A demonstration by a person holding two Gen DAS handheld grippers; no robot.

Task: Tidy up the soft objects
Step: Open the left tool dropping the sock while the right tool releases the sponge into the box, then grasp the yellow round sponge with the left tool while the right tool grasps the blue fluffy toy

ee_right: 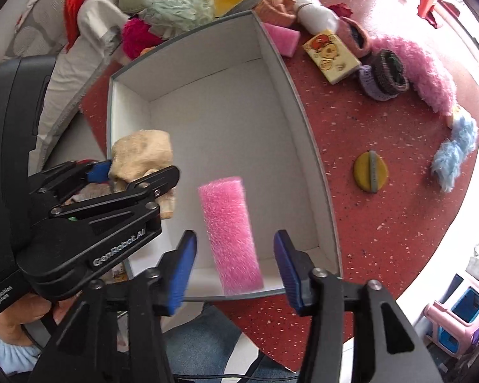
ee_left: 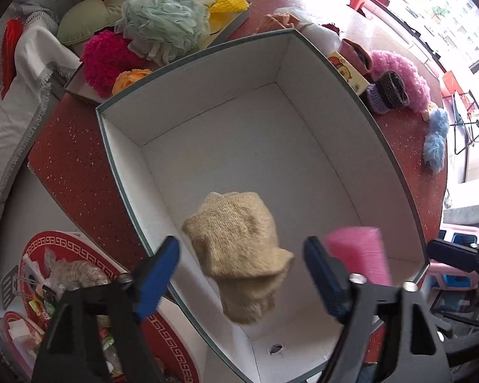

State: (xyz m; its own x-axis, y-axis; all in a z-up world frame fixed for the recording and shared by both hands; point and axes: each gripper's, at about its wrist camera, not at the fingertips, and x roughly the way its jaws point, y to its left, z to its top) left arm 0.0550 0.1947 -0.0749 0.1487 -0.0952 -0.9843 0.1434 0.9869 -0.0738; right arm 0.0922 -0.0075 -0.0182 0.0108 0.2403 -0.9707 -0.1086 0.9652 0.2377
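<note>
the open box (ee_right: 309, 146) stands on the table (ee_right: 383, 210). inside it, toward its near end, a knitted cloth (ee_left: 239, 255) is at the left and a foam block (ee_right: 230, 239) to its right, both seemingly above the box floor. behind the box sits a tray (ee_left: 236, 24) of soft things; right of the box lie rolled socks (ee_right: 386, 75) and a fluffy scarf (ee_right: 428, 70).

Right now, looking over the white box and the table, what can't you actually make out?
- Beige knit piece: blurred in the left wrist view; in the right wrist view the left gripper covers part of it.
- Pink sponge: blurred, landed or falling unclear.
- Second pink sponge: the box wall hides its near end.
</note>
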